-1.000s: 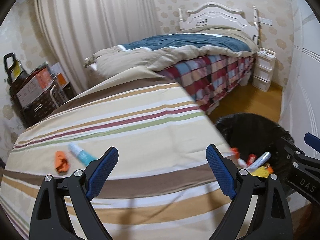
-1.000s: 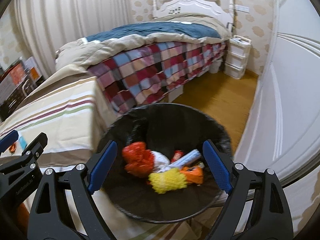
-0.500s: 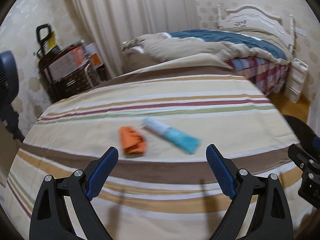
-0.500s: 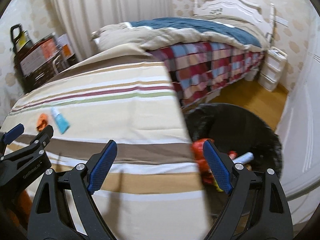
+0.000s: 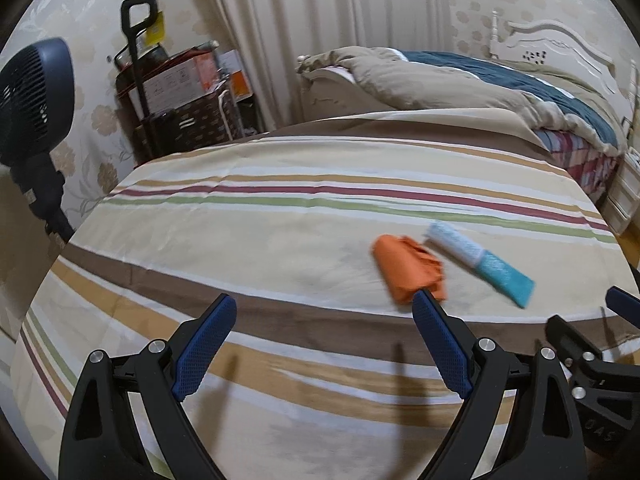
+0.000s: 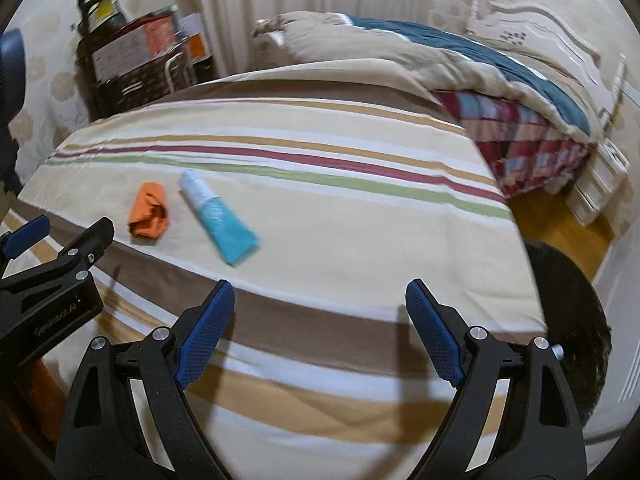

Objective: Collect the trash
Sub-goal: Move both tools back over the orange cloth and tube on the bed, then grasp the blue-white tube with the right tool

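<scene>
A crumpled orange wrapper [image 5: 408, 266] and a white-and-teal tube [image 5: 480, 262] lie side by side on the striped bed cover [image 5: 280, 208]. My left gripper [image 5: 324, 312] is open and empty above the cover, with the orange wrapper just beyond its right finger. My right gripper [image 6: 320, 300] is open and empty; the orange wrapper [image 6: 148, 210] and tube [image 6: 218, 218] lie ahead to its left. The black trash bin [image 6: 568, 312] is at the right, beside the bed; its contents are hidden.
A dark fan [image 5: 36, 92] stands at the left. A cart with boxes [image 5: 180, 96] is by the curtain. A second bed with a plaid cover [image 6: 532, 148] and white drawers [image 6: 596, 184] lie to the right.
Both grippers have swung left, away from the trash bin and toward the striped cover. The orange wrapper and tube are now closer and nearer the middle of both views.
</scene>
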